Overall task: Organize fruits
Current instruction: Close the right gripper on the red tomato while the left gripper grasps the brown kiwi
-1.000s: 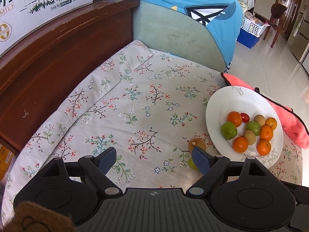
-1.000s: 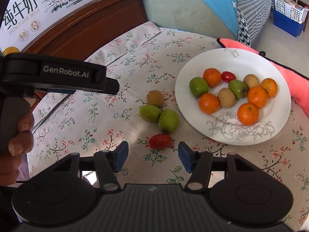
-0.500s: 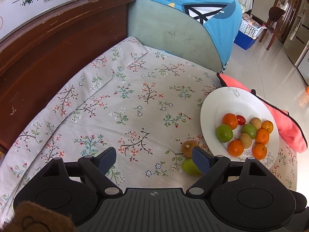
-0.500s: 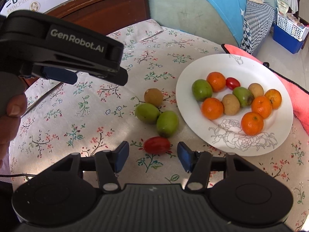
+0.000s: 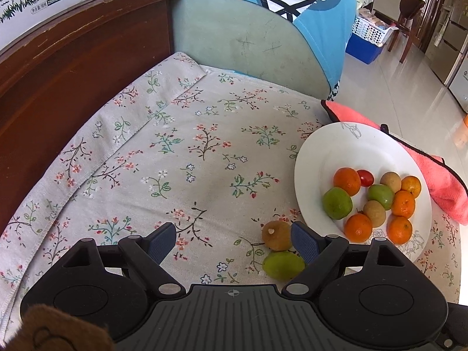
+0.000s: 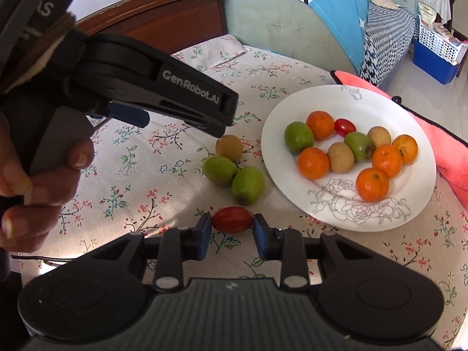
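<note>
The red cherry tomato (image 6: 232,223) lies on the floral cloth (image 6: 163,158) near its front edge, pinched between the pads of the right gripper (image 6: 232,228), whose jaws have just been closing. Beyond it lie two green fruits (image 6: 248,184) and a brown one (image 6: 229,147), beside the white plate (image 6: 345,99) at the cloth's right edge. The left gripper (image 5: 234,241) hovers wide, holding nothing

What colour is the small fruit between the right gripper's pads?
Red, a glossy little tomato, clearest in the right wrist view.
</note>
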Motion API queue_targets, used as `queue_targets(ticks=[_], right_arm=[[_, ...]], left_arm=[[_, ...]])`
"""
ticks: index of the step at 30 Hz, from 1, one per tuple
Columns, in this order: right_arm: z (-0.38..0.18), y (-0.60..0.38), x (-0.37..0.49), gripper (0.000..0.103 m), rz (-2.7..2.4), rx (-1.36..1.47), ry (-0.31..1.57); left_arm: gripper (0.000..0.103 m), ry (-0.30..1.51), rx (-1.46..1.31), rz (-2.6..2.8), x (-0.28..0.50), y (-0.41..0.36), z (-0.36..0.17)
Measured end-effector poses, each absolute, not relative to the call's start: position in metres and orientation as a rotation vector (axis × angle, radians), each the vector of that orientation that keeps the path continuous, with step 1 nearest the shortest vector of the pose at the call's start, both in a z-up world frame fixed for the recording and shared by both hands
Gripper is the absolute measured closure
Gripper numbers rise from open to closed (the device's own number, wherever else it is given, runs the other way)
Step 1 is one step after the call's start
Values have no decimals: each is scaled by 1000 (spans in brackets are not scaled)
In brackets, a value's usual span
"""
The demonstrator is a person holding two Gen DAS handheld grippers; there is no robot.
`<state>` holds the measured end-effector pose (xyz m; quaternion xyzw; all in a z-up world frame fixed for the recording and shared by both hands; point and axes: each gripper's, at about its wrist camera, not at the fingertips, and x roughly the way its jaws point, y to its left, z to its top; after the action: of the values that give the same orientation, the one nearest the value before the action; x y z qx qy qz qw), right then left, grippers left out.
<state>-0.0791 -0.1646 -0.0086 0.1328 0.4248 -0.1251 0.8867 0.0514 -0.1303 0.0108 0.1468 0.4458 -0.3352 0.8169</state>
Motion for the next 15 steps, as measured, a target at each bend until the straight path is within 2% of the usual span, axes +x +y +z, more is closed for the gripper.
queue_targets(ticks=[5,10,15], right_arm=[[-4,-177,-85,72,-270,374,888],[1,-196,-95,72,-310,514,880],[8,-215,-106,72,-338,647,845]], left_arm=[[18,949,323,-729,48,-142,5],[26,943,356,-731,44,-154,-2],[44,952,373,-728,45,-160,-10]])
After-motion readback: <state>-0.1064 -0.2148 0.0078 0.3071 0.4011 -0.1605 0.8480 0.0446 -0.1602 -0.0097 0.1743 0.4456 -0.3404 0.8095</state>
